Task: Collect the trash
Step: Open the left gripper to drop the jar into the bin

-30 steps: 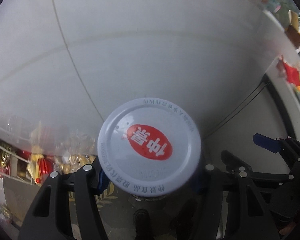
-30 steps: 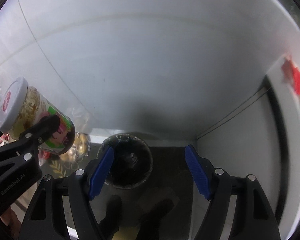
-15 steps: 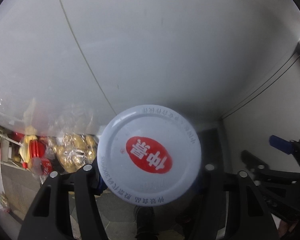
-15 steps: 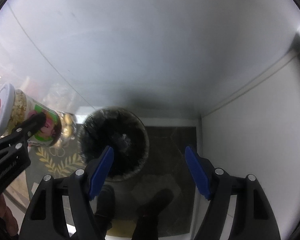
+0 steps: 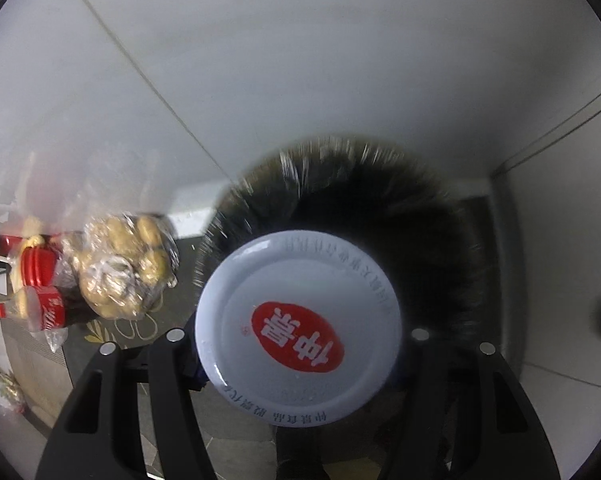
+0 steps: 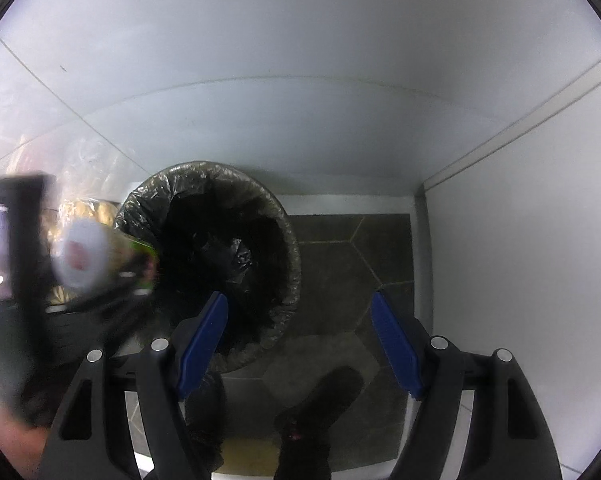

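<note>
A jar with a white lid and red oval label fills the lower middle of the left wrist view, and my left gripper is shut on it, pointing straight down. Behind the lid spreads the blurred dark mouth of a trash bin lined with a black bag. In the right wrist view the same bin stands on the dark tiled floor, and the jar hangs blurred at its left rim in the left gripper. My right gripper is open and empty above the bin's near right edge.
A clear bag of potatoes and red cola bottles lie on the floor left of the bin. White walls meet in a corner behind and to the right. The person's dark shoes stand below the grippers.
Both grippers have sunk toward the floor; the bin looms much larger. The jar, still held, has come down to the bin's left rim. The right jaws have stayed open.
</note>
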The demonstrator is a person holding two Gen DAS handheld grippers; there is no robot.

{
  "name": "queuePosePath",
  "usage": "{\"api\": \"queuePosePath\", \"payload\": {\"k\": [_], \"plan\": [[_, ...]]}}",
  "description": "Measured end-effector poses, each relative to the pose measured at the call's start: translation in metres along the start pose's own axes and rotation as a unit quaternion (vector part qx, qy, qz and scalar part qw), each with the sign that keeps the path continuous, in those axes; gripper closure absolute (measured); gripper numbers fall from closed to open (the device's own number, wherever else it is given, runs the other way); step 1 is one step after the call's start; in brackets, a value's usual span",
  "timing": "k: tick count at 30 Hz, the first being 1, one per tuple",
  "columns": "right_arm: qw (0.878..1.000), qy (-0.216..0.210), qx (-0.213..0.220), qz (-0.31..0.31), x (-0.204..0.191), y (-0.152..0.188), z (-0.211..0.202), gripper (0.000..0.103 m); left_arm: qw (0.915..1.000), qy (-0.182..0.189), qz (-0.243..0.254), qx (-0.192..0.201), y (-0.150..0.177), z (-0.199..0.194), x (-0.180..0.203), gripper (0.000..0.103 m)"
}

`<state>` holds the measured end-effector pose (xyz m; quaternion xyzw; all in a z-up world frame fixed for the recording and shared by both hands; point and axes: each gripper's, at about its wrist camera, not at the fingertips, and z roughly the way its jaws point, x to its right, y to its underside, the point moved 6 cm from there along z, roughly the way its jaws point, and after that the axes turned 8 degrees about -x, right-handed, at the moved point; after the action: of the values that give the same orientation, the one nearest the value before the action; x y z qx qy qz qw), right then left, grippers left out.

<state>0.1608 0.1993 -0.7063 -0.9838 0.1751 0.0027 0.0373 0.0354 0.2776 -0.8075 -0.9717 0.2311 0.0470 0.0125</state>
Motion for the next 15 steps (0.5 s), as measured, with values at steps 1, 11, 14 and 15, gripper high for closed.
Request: {"api": "queuePosePath", "payload": {"k": [1,11,14,15], "plan": [[1.0,0.0,-0.001,0.0,0.0,0.0,0.005,0.031,1.0,0.0,-0.002,-0.009,0.0,0.016,0.001,0.042],[1.0,0.009,-0.013,0.012,0.018,0.014,0.028,0.031,0.9965,-0.023,0.03,-0.075,0.004,0.118,0.024,0.041],[1.0,0.011,-0.018,0.012,0.022,0.021,0.036,0.031,0.9961,-0.024,0.029,-0.08,0.003,0.13,0.025,0.041],[1.0,0.012,-0.02,0.013,0.024,0.022,0.038,0.031,0.9957,-0.026,0.029,-0.084,0.004,0.133,0.025,0.041]]}}
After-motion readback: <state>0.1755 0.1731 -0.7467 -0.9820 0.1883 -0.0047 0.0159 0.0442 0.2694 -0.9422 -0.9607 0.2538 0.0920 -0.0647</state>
